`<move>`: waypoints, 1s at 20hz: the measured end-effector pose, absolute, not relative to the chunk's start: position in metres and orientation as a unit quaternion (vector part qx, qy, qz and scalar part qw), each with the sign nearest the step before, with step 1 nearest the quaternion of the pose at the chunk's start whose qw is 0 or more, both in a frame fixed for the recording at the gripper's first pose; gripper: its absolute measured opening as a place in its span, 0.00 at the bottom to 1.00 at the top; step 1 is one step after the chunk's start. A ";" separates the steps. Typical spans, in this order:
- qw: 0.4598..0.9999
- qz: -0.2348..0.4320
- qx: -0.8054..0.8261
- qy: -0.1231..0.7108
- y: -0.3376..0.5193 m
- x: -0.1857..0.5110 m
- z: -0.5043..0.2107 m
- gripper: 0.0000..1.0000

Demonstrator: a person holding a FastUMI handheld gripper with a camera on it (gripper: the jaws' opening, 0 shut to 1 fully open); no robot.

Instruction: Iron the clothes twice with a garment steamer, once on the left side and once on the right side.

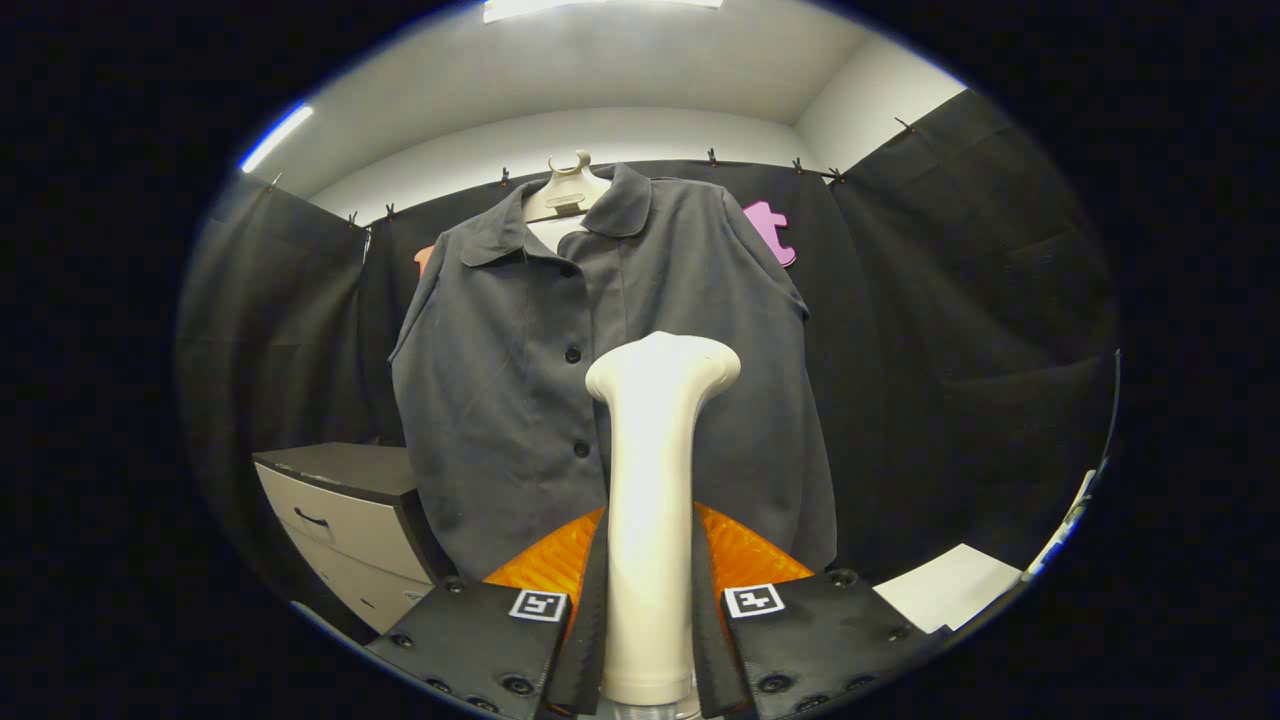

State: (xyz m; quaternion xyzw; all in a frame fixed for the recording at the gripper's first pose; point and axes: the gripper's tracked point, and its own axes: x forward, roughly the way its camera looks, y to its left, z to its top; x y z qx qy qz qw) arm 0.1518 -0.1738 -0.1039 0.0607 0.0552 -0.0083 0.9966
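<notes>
- Nearest the camera, the gripper (648, 640) has both fingers pressed against the handle of the garment steamer (652, 500), clamping it between them.
- The steamer's long axis runs from the fingers straight toward twelve o'clock, its flared head (663, 368) pointing at the shirt.
- The dark button-up shirt (520, 400) hangs on a pale hanger (566, 190) beyond the fingers, front facing the camera.
- The head sits just to the three o'clock side of the button placket (574, 400), about mid-chest; whether it touches the cloth cannot be told.
- Judgement: the coming stroke turns on that offset, since one panel lies toward nine o'clock of the head, the other toward three.
- A drawer cabinet (340, 520) stands at eight o'clock, beside the shirt's hem.
</notes>
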 end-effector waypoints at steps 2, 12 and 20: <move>0.996 -0.009 0.061 0.063 -0.171 0.147 -0.114 0.43; 0.989 -0.019 0.070 0.127 -0.171 0.115 -0.179 0.43; 0.988 -0.035 0.081 0.130 -0.177 0.103 -0.182 0.43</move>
